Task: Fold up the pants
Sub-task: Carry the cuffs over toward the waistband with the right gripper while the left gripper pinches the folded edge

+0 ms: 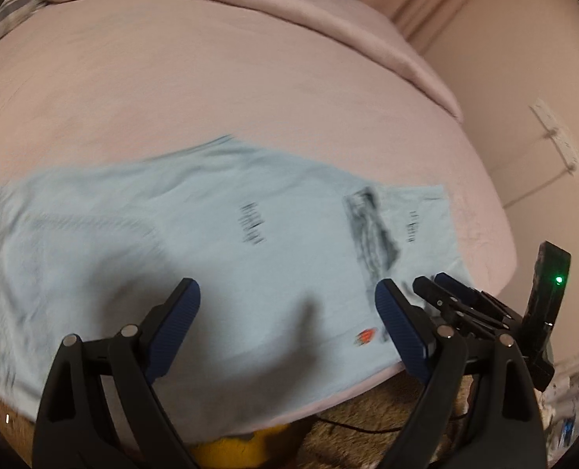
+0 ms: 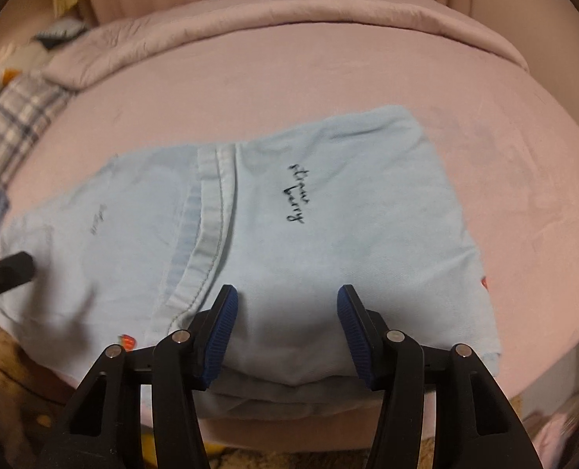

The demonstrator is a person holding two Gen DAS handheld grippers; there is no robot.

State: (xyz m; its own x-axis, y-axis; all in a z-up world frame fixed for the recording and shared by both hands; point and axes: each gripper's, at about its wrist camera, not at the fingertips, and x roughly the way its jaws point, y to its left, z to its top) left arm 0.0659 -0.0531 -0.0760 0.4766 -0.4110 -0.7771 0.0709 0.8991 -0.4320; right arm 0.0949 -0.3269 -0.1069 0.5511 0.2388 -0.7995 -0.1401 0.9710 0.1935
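Note:
Light blue pants (image 2: pixel 328 215) lie on the pink bed, one part folded over the other, with a stitched hem (image 2: pixel 211 211) running across them and dark script printed on top. My right gripper (image 2: pixel 285 293) hangs over the near folded edge, jaws apart, cloth beneath them but not pinched. In the left wrist view the pants (image 1: pixel 211 234) are blurred. My left gripper (image 1: pixel 287 285) is wide open just above them, with nothing held. The right gripper (image 1: pixel 445 293) shows at the pants' right end. A small red mark (image 1: pixel 365 336) sits near the front edge.
The pink sheet (image 2: pixel 504 156) stretches around the pants, with a rolled pink duvet (image 2: pixel 289 11) at the far side. A plaid cloth (image 2: pixel 11 117) and a plush toy (image 2: pixel 0 66) lie at the left. Below the bed's front edge are a brown rug (image 1: pixel 367 410) and a yellow object (image 1: pixel 242 449).

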